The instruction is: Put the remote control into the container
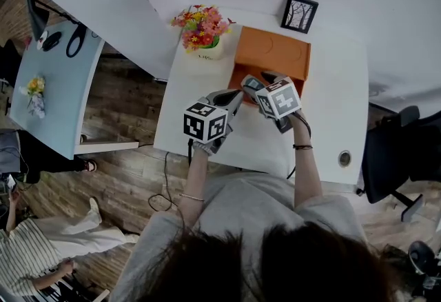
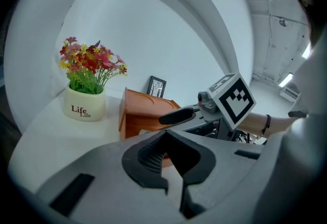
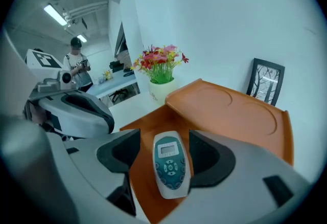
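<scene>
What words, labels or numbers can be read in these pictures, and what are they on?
"Life", printed twice, large then small: on the white flower pot.
Remote control: screen and button marks too small to read.
Framed picture: a drawing of trees, no words.

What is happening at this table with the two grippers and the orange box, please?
A person at the white table holds a gripper in each hand. The remote control lies face up inside the open orange container, between the jaws of the right gripper, which stand apart and do not press on it. The left gripper hovers nearby, jaws together and empty.
</scene>
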The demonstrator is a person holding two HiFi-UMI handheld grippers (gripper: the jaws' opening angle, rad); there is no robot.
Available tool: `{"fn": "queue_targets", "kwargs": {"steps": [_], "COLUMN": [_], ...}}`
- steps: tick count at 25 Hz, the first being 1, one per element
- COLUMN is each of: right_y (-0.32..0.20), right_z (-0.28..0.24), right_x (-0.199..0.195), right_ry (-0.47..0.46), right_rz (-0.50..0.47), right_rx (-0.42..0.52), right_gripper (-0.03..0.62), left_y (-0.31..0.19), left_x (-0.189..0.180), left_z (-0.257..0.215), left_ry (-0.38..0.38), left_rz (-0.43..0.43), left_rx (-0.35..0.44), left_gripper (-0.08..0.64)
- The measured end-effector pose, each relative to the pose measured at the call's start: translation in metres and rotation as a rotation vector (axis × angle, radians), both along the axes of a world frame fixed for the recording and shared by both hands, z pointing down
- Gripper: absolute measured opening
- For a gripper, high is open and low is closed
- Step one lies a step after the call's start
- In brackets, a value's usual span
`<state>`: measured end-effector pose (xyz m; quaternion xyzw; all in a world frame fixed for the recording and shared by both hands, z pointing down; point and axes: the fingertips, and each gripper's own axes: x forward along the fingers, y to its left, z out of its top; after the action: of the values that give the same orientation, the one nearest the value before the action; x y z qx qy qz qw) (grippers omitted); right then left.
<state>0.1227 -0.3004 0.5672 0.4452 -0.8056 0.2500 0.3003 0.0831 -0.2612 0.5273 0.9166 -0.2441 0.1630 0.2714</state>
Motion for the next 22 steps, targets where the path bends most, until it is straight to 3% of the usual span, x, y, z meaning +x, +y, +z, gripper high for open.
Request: {"fn": "queue_targets", "kwargs": {"steps": [2, 6, 14, 22], "right_y": [0.0, 0.002, 0.014, 0.034], "right_z": [-0.011, -0.029, -0.06, -0.097], "right_x": [0.001, 0.011, 0.016, 0.017], "right_ry": [-0.053, -0.099, -0.175, -0.225], "right_rz": [0.038, 0.104, 0.151, 0.132], "right_rx": [0.038, 0.117, 0.21, 0.319], "right_gripper": [0.27, 0.132, 0.055, 0.003], "left_y": [0.002, 0.003, 0.009, 0.025], "left_x": [0.001, 0.003, 0.014, 0.021], "left_z": [-0.003, -0.011, -0.034, -0.055], "left_ry": [0.005, 0.018, 0.034, 0.05], "left_rz": [0.001, -0.004, 0.019, 0.036], "left_rx": [0.013, 0.042, 0.118, 0.178], "left_gripper": [0.003, 0.003, 0.003, 0.003]}}
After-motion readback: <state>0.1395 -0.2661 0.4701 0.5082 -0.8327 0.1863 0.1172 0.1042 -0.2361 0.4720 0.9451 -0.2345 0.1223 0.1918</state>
